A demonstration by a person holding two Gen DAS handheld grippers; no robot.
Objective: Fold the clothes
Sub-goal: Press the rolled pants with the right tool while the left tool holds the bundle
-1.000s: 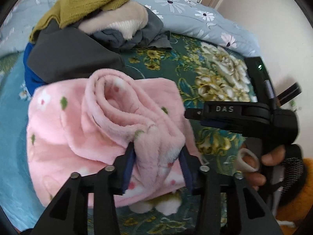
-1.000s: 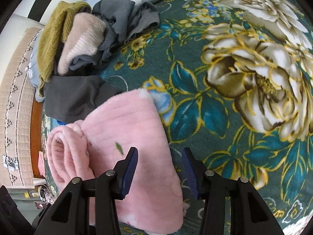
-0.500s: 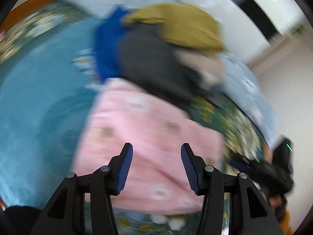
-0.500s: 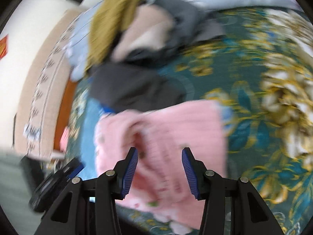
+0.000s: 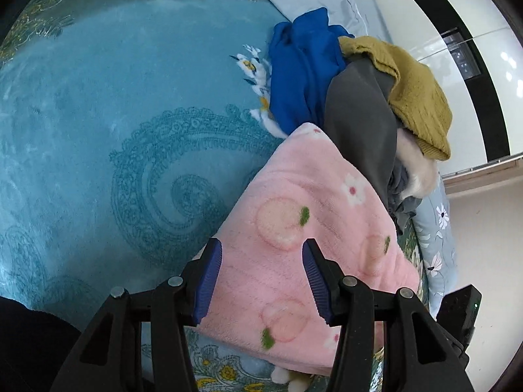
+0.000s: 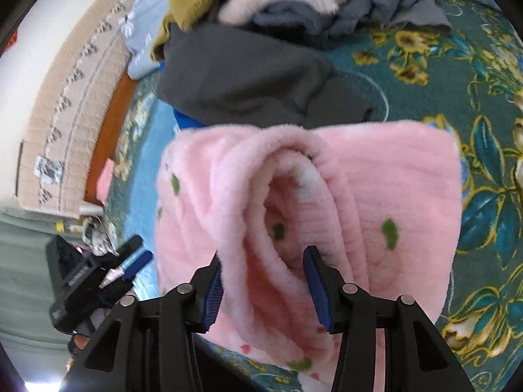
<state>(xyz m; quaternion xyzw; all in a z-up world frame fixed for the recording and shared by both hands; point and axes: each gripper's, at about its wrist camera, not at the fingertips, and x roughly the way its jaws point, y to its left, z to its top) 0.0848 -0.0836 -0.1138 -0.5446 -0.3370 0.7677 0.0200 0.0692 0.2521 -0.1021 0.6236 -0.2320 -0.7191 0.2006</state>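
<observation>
Left gripper (image 5: 261, 277) and right gripper (image 6: 263, 289), jaws apart

left claw (image 5: 261, 281) spread, seemingly above pink garment (image 5: 313, 245)

One pink fleece garment (image 5: 304, 241); behind it, one blue garment (image 5: 304, 72), one dark grey (image 5: 359, 124), one mustard sweater (image 5: 415, 94).

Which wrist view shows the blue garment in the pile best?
Left wrist: the blue garment lies in plain sight beside the dark grey garment. The right wrist view shows only a blue sliver under that grey garment.
</observation>
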